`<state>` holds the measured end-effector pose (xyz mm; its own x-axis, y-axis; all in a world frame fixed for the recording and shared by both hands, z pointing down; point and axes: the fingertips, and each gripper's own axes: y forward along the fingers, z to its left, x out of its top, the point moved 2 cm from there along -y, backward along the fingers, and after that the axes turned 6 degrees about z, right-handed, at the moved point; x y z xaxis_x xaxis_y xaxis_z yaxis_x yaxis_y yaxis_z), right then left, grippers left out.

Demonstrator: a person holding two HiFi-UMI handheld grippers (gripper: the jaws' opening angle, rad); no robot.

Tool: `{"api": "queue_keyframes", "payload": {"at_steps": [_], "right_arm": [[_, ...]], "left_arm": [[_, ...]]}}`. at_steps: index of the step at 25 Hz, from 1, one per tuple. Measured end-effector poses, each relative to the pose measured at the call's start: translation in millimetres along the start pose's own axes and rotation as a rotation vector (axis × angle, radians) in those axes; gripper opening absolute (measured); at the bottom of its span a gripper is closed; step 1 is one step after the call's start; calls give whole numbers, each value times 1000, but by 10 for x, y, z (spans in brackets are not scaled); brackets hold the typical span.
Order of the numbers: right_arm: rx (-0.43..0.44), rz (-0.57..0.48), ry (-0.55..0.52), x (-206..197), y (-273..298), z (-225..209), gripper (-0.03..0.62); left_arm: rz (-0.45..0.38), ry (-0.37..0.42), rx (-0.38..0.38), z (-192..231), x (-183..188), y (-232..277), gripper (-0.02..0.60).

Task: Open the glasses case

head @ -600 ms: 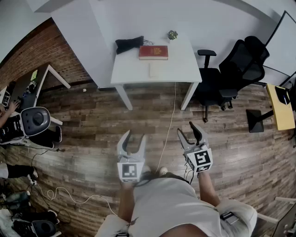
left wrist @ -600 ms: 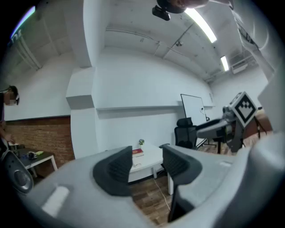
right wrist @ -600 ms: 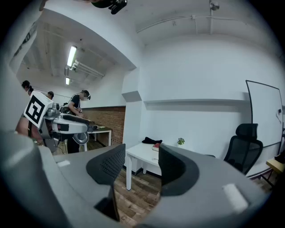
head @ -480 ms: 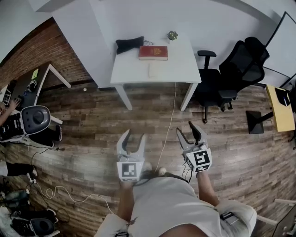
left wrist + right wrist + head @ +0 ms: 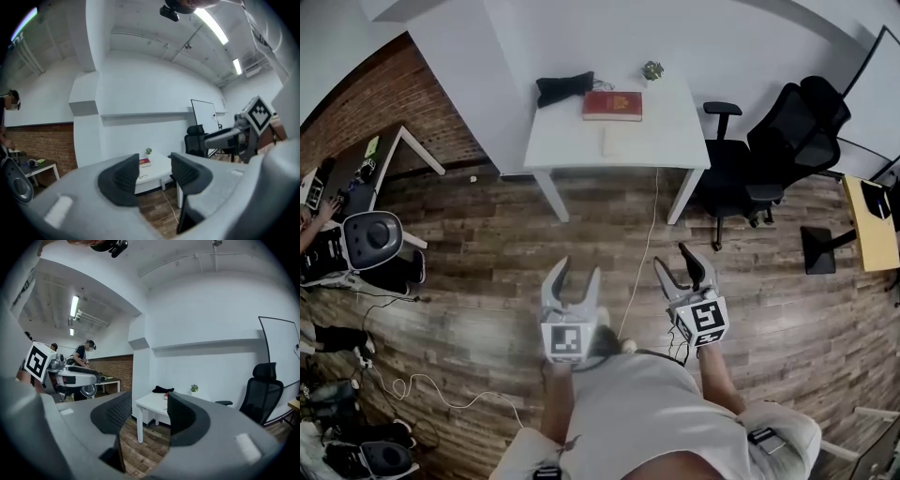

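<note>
while the right claw [image 5: 672, 258] gapes, its marker [image 5: 709, 320] (black-and-white squares) shows.

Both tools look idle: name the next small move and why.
Probably walk forward to the white table: the left tool and right tool are both open and empty above the wooden floor, far short of it. The red book and a black item lie there; the case I cannot make out.

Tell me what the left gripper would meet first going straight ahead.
Nothing close: the left gripper, open and empty, aims over floor at the white table; that or the wall behind likely comes first.
</note>
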<state>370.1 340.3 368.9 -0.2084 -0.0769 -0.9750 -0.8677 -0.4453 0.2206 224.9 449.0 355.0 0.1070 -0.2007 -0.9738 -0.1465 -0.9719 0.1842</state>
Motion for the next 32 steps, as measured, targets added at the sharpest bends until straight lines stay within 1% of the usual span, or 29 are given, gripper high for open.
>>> {"api": "queue_keyframes", "payload": {"at_steps": [9, 11, 13, 17, 22, 26, 29, 32], "right_arm": [[-1, 26, -3, 60, 495, 3, 227], [-8, 33, -1, 92, 613, -8, 227], [-17, 38, 2, 115, 720, -18, 227], [-40, 46, 8, 139, 934, -74, 227], [-73, 58, 10, 164, 1204, -95, 227], [-95, 65, 12, 187, 1416, -125, 227], [-106, 70, 13, 215, 1585, -106, 227], [-119, 72, 13, 240, 1733, -81, 227]], "left_arm": [[0, 12, -16, 405, 7, 338, 212], [-3, -4, -26, 495, 20, 435, 212], [-3, -19, -37, 573, 18, 525, 210], [-33, 15, -65, 731, 42, 748, 212], [-10, 3, -99, 960, -2, 971, 212], [-27, 3, -115, 1128, 2, 1152, 212], [-15, 9, -136, 1263, -23, 1245, 210], [-28, 6, -145, 1395, -34, 1327, 212]]}}
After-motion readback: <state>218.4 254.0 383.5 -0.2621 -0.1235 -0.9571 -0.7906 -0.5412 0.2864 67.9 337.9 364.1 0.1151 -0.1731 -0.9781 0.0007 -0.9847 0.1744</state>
